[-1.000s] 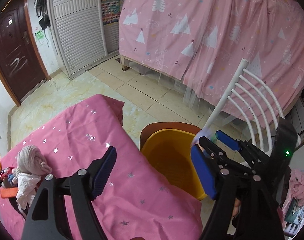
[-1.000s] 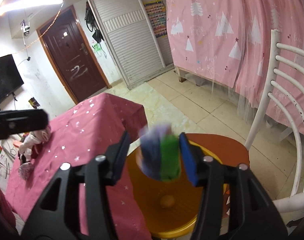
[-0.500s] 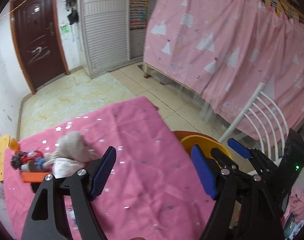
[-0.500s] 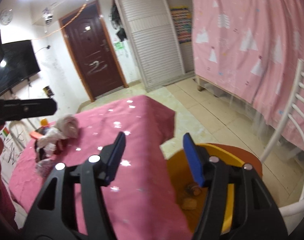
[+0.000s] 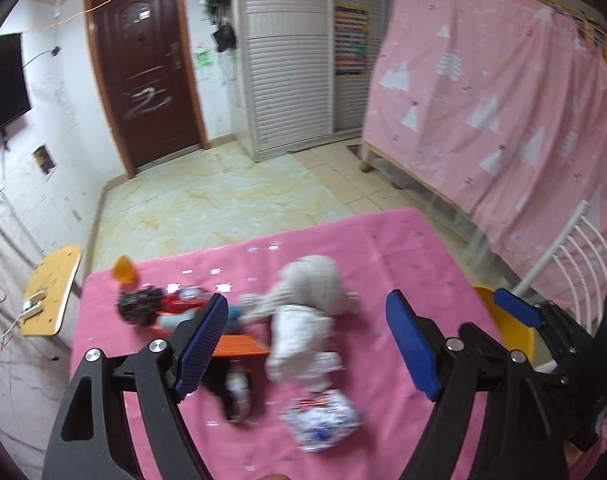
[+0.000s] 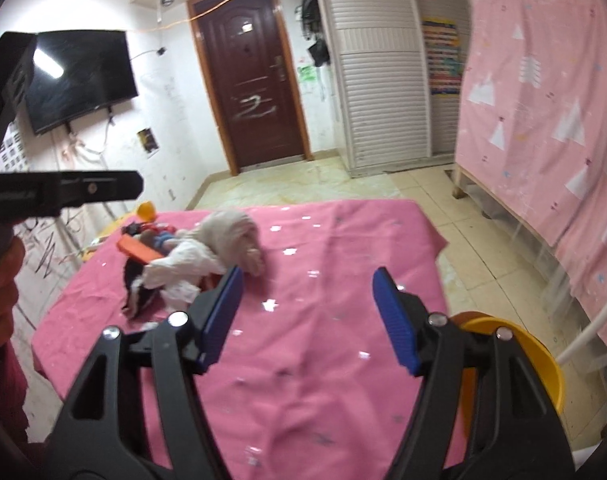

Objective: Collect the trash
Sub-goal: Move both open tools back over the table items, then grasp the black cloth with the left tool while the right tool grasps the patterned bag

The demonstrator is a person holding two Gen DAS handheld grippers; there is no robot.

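The left gripper (image 5: 307,344) hangs above the pink star-printed tablecloth (image 5: 415,264), its blue pads spread wide and widening, with nothing pressed between them. Below and just beyond the gap between its fingers lies the heap of trash: a beige knitted bundle (image 5: 315,284) at the far side, a crumpled white cloth (image 5: 299,344) under it, and a blue-and-white patterned wrapper (image 5: 323,420) nearest the camera. The left pad (image 5: 201,344) partly covers a flat orange piece (image 5: 239,348) and a red-and-black toy-like item (image 5: 151,304), which sit to the left of the heap. An orange cone-shaped object (image 5: 123,272) stands at the cloth's far left edge. All of it is motion-blurred, so finer detail cannot be told.

The right gripper (image 6: 307,316) stands apart, its pads open and empty, over bare cloth. In its view the same heap (image 6: 207,252) lies to the far left of its left finger (image 6: 219,316), close to that pad's tip but outside the gap. The yellow bin (image 6: 539,364) sits off the table's near right corner, beside the right finger (image 6: 395,316); in the left wrist view its rim (image 5: 511,324) shows between the two grippers' arms, well apart from the heap.

A white chair back (image 5: 571,256) stands at the right, against the pink curtain (image 5: 503,92).
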